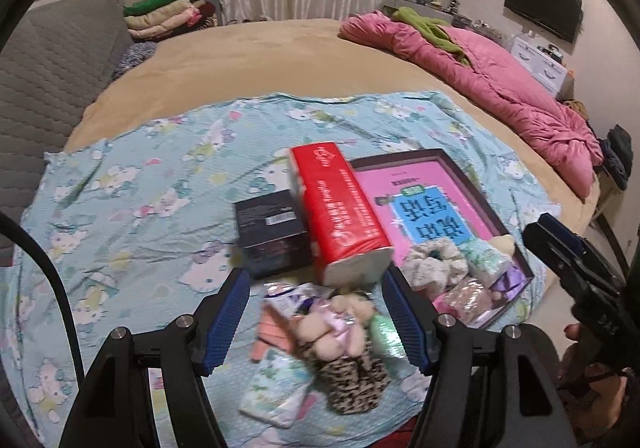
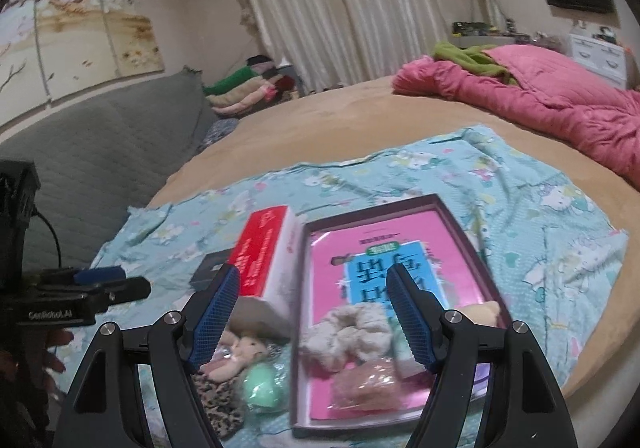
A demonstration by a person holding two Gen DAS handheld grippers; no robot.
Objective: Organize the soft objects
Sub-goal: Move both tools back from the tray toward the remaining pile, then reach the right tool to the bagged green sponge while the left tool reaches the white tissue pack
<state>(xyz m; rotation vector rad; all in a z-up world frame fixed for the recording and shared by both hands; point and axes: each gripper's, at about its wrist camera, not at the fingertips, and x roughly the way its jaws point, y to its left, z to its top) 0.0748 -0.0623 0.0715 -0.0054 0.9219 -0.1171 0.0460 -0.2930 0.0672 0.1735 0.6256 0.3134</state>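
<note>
My left gripper hangs open above a heap of soft things on the bed: a beige plush toy, a leopard-print piece, a mint-green soft ball and small tissue packets. Nothing is between its pads. My right gripper is also open and holds nothing, over the near end of a dark-rimmed box tray with a pink lining. In the tray lie a cream scrunchie and a pink glittery packet. The plush toy lies just left of the tray.
A red tissue pack and a black box stand left of the tray on the light-blue cartoon sheet. A pink quilt lies far right, a grey padded headboard at left. My right gripper shows at right.
</note>
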